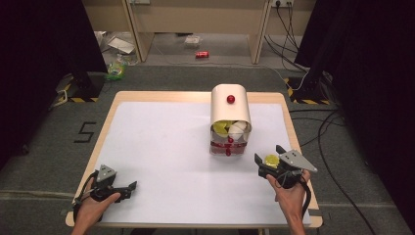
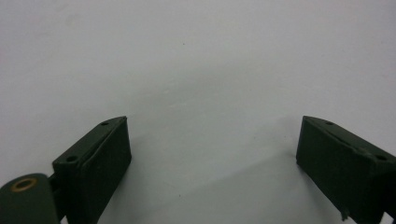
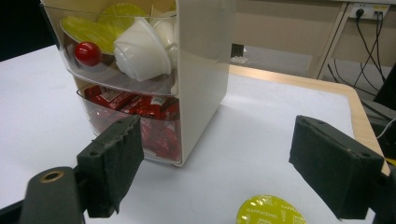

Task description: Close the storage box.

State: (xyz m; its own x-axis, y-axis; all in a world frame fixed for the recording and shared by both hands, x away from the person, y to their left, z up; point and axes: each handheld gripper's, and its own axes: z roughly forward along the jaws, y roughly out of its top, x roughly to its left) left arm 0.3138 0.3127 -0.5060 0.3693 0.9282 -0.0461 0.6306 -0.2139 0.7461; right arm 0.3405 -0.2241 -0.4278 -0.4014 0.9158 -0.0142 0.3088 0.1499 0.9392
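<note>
Lying flat on the white table [image 1: 161, 147] with its yellow-green foil lid facing up, the coffee capsule [image 3: 270, 211] is sitting between the spread jaws of the right gripper [image 1: 270, 157], touching neither pad as far as the right gripper view shows. That gripper is being held by the person's right hand [image 1: 292, 193] just in front of the drawer box [image 1: 230, 108], on the person's side of it and a little to the right, and its jaws are standing wide apart, released around the capsule rather than clamped on it. In the high view the capsule [image 1: 271, 159] is showing as a yellow-green disc between the jaw tips, near the box's front corner but apart from it.

The drawer box is standing upright toward the far edge of the table, cream-walled with a red knob on its top. Its upper clear drawer [image 3: 122, 51] is holding more capsules, white cups and yellow-green lids, behind a red knob; the lower drawer [image 3: 140, 121] beneath it is holding red packets.

Well to the left of the box, near the table's near left corner, the left gripper [image 1: 125, 188] is resting low in the left hand [image 1: 93, 205]. Its jaws are also standing open, with bare white tabletop between them in the left gripper view.
</note>
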